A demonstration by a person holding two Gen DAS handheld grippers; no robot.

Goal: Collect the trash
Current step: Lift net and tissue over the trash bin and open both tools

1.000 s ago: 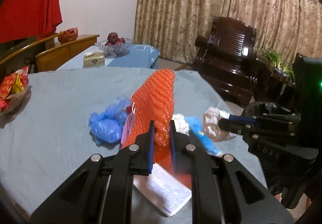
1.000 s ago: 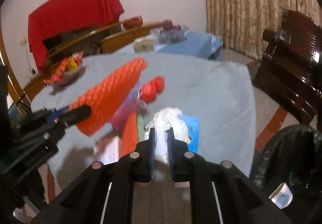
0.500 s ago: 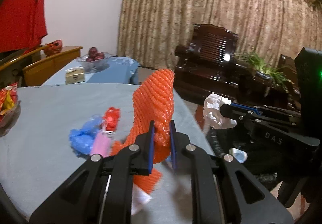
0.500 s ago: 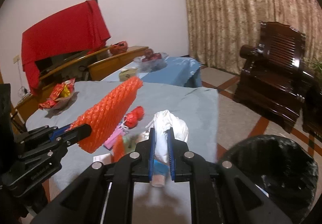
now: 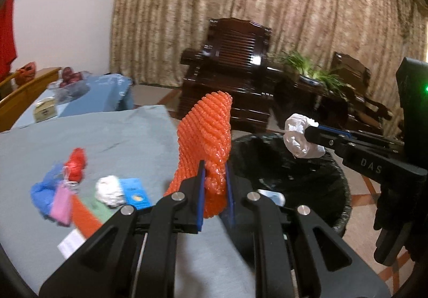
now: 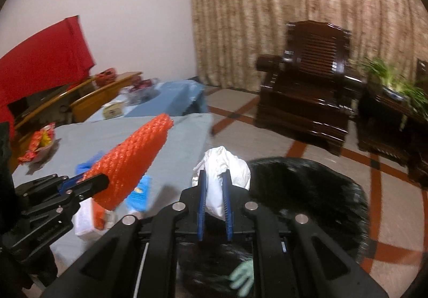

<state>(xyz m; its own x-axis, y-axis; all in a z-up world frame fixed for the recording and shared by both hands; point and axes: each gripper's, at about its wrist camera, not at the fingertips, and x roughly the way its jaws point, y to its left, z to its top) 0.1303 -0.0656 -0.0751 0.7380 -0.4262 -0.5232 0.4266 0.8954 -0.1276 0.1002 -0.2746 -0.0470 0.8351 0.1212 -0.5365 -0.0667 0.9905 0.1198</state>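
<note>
Left gripper (image 5: 214, 188) is clamped on the orange foam net (image 5: 207, 137), centre frame, raised at the table's (image 5: 107, 137) edge. Right gripper (image 6: 214, 200) pinches a crumpled white tissue (image 6: 224, 172) above the black-lined trash bin (image 6: 307, 191), lower right. More scraps lie lower left: blue bag (image 5: 42, 191), white wad (image 5: 109, 188).

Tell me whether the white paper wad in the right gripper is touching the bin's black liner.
Apart. The left wrist view shows the white paper wad, clamped in the right gripper, hanging in open air above the black-lined bin.
</note>
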